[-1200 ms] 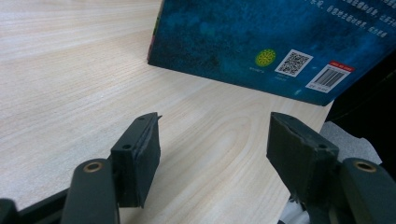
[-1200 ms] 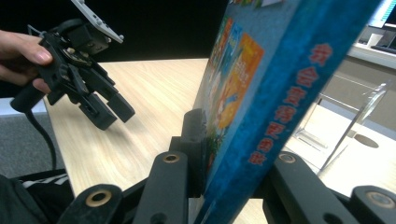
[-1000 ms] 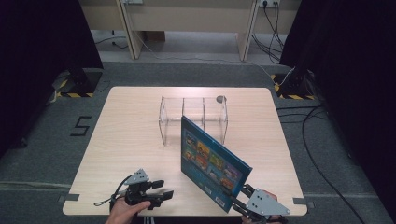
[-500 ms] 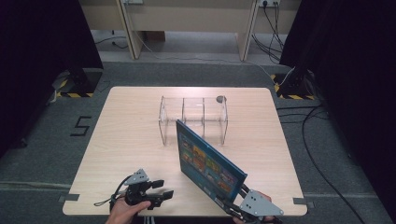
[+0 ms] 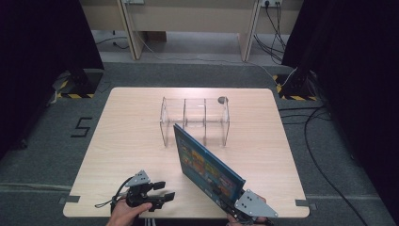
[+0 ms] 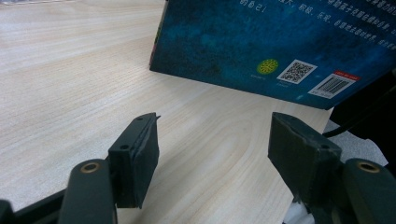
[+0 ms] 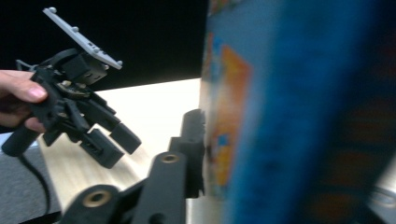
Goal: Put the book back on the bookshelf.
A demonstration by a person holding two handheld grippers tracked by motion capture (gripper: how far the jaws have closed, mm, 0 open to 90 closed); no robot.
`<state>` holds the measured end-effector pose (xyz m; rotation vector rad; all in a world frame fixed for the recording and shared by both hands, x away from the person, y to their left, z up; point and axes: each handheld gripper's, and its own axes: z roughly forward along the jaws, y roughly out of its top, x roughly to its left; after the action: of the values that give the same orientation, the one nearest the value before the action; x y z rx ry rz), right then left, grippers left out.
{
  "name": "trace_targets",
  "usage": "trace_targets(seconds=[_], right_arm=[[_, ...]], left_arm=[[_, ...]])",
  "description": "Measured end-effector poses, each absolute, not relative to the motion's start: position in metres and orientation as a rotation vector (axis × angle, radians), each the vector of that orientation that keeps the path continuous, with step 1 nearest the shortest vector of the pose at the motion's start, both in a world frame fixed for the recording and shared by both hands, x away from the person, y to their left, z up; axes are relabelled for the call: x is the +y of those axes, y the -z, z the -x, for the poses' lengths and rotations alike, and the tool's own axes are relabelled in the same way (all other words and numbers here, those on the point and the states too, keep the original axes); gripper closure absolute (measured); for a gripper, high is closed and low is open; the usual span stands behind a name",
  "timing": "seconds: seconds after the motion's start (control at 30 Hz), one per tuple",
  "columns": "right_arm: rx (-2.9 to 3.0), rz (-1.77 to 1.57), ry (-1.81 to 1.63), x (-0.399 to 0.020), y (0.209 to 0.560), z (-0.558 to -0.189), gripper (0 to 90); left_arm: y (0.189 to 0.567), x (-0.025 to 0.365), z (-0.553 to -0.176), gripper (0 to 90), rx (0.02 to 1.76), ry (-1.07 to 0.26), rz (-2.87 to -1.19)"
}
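A large blue picture book stands tilted on its edge near the table's front right, its top corner leaning toward the clear rack. My right gripper is shut on the book's lower near corner. In the right gripper view one black jaw presses the colourful cover, the other jaw is hidden behind it, and the jaws have just been closing on the book. My left gripper is at the front left, open, with bare table between its jaws. The book's back cover with its barcode lies just beyond.
The clear acrylic rack has three compartments and stands mid-table. A small grey object sits by its back right corner. The wooden table has bare room to the left. The left gripper appears in the right gripper view, held by a hand.
The right gripper has shifted a little to the left along the front edge, carrying the book with it. The left gripper has stayed put.
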<state>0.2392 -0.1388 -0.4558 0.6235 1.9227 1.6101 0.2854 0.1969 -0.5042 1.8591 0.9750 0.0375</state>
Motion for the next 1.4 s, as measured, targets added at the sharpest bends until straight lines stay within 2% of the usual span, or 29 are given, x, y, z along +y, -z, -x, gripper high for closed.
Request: trace_targets(seconds=[0.33, 0.87, 1.13, 1.4], right_arm=[[1.801, -0.753, -1.793, -0.142, 0.451, -0.246, 81.7], [1.67, -0.822, -1.755, -0.177, 0.429, -0.258, 82.2], [1.615, -0.843, -1.705, -0.191, 0.42, -0.264, 82.2], [1.583, -0.857, -1.678, -0.195, 0.415, -0.278, 82.2]], left_arm=[[0.504, 0.198, -0.286, 33.0, 0.971, -0.037, -1.856], [0.506, 0.198, -0.287, 32.7, 0.973, -0.046, -1.879], [0.508, 0.194, -0.287, 29.4, 0.936, -0.132, -1.975], [0.511, 0.191, -0.288, 23.8, 0.928, -0.156, -2.024]])
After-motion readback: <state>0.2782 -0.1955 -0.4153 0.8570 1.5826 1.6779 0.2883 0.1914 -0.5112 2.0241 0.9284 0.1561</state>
